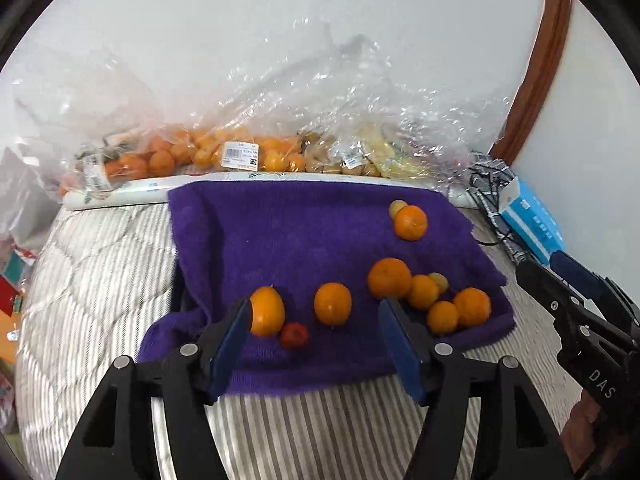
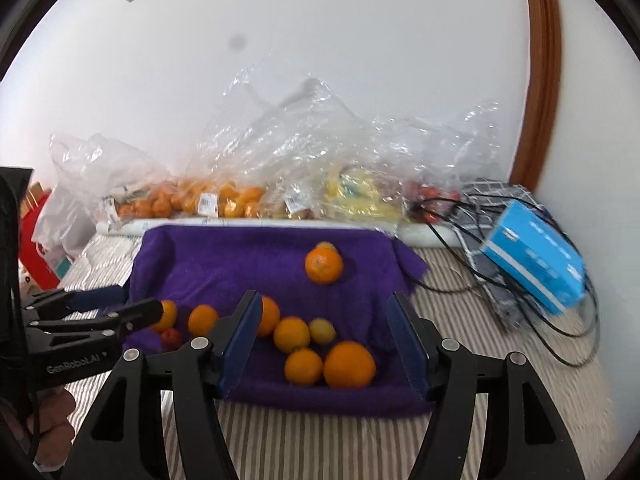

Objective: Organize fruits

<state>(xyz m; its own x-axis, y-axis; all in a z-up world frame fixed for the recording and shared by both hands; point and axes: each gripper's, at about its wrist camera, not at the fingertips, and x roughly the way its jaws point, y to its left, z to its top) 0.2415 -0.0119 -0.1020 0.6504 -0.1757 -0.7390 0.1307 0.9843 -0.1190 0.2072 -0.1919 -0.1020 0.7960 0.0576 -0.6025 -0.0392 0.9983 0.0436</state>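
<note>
Both jaws stand apart and empty. The left hand-held gripper [image 1: 316,312] brackets an orange [image 1: 333,304] near the purple towel's [image 1: 280,232] front edge on the bed [image 1: 100,272]; the right hand-held gripper [image 2: 326,320] hovers over the front-right cluster [image 2: 320,344]. Advice: centre the fruit, then close gently.

Left claw [image 1: 316,322]: two matte black plastic arms with round silver screw heads, each ending in a flat blue rubber-faced finger [image 1: 234,344]. Right claw [image 2: 326,326] has the same build, black arms, silver screws, blue pads [image 2: 408,344]. White lettering reads "GenRobot.AI" on one black body and "DAS" on the other. Bare skin of a hand [image 2: 52,432] shows beneath.
</note>
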